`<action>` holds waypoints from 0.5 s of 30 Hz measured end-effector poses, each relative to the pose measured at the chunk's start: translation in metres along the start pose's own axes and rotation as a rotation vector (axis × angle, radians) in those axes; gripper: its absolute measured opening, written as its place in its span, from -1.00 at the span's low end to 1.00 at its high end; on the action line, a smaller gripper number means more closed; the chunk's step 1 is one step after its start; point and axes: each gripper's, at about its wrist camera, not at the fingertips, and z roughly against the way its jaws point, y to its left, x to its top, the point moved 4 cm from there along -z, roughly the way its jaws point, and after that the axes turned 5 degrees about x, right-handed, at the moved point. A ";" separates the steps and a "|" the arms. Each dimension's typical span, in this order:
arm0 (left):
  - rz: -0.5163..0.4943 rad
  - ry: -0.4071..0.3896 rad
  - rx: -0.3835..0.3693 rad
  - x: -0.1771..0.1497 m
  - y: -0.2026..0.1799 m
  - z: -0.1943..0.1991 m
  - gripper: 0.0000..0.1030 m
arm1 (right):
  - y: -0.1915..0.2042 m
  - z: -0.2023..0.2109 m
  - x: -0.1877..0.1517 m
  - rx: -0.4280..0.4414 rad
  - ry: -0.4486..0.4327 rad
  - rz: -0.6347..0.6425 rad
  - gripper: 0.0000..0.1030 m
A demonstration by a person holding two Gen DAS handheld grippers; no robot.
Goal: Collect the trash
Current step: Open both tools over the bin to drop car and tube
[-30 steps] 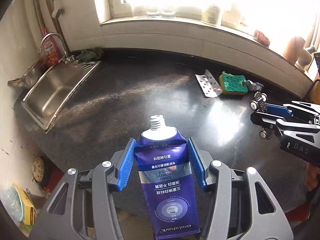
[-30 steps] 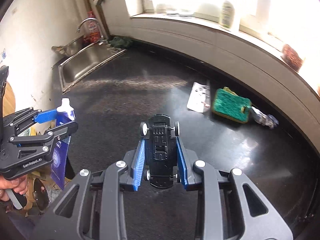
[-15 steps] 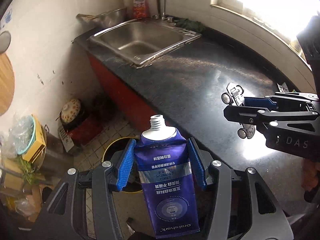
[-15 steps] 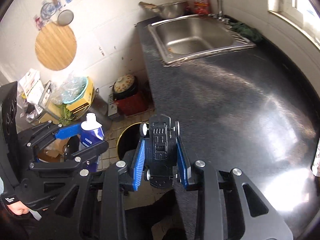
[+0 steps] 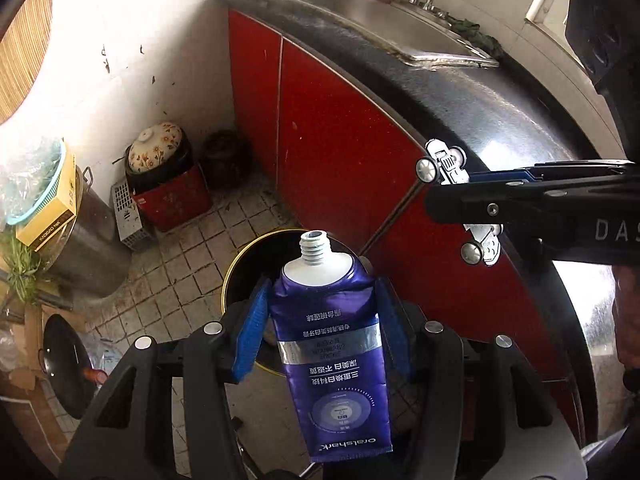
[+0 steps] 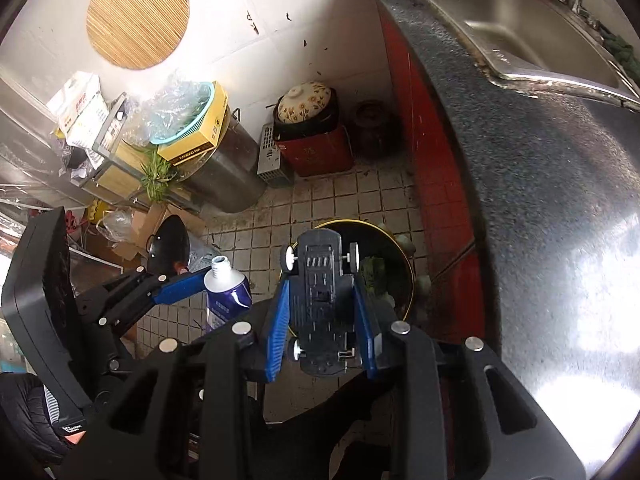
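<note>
A purple toothpaste tube (image 5: pixel 332 344) with no cap points its nozzle forward, and my left gripper (image 5: pixel 321 286) is shut on its sides. Beneath its nozzle on the tiled floor stands a round black trash bin with a yellow rim (image 5: pixel 236 264). My right gripper (image 6: pixel 322 280) is shut on a small toy car (image 6: pixel 320 300), black underside up, above the same bin (image 6: pixel 400 248), which holds some scraps. In the left wrist view the right gripper (image 5: pixel 448 196) hangs to the right with the car (image 5: pixel 444 164). In the right wrist view the left gripper (image 6: pixel 216 284) with the tube (image 6: pixel 228 292) is at the left.
A red cabinet front (image 5: pixel 340 140) under the black counter (image 6: pixel 540 200) stands right beside the bin; the steel sink (image 6: pixel 520 20) is farther back. A flowered clay pot on a red box (image 5: pixel 158 148), a steel drum (image 6: pixel 224 184) and a black wok (image 5: pixel 64 360) crowd the floor at the left.
Both grippers swung off the countertop, leftward and down, and now hang over the floor with the bin below them. Each keeps its hold: tube in the left, toy car in the right.
</note>
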 end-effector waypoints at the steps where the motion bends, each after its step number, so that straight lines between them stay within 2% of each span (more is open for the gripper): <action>1: 0.004 0.000 -0.004 0.001 0.004 -0.006 0.01 | 0.000 -0.007 0.002 0.000 0.010 0.004 -0.41; 5: 0.020 0.004 -0.035 0.003 0.013 -0.021 0.01 | 0.004 -0.026 0.009 -0.011 0.031 0.018 -0.41; 6: 0.018 0.005 -0.038 0.002 0.014 -0.023 0.09 | 0.004 -0.030 0.012 -0.008 0.037 0.017 -0.39; 7: 0.014 0.018 -0.035 0.000 0.015 -0.027 0.23 | 0.004 -0.034 0.015 0.002 0.048 0.013 -0.15; 8: 0.011 0.030 -0.026 -0.002 0.015 -0.030 0.56 | 0.004 -0.036 0.016 0.003 0.061 0.007 0.04; 9: 0.008 0.031 -0.016 -0.002 0.015 -0.032 0.63 | 0.003 -0.036 0.017 0.000 0.056 0.003 0.32; 15: -0.005 0.036 0.014 -0.007 0.014 -0.022 0.63 | 0.000 -0.021 0.011 -0.003 0.044 0.004 0.38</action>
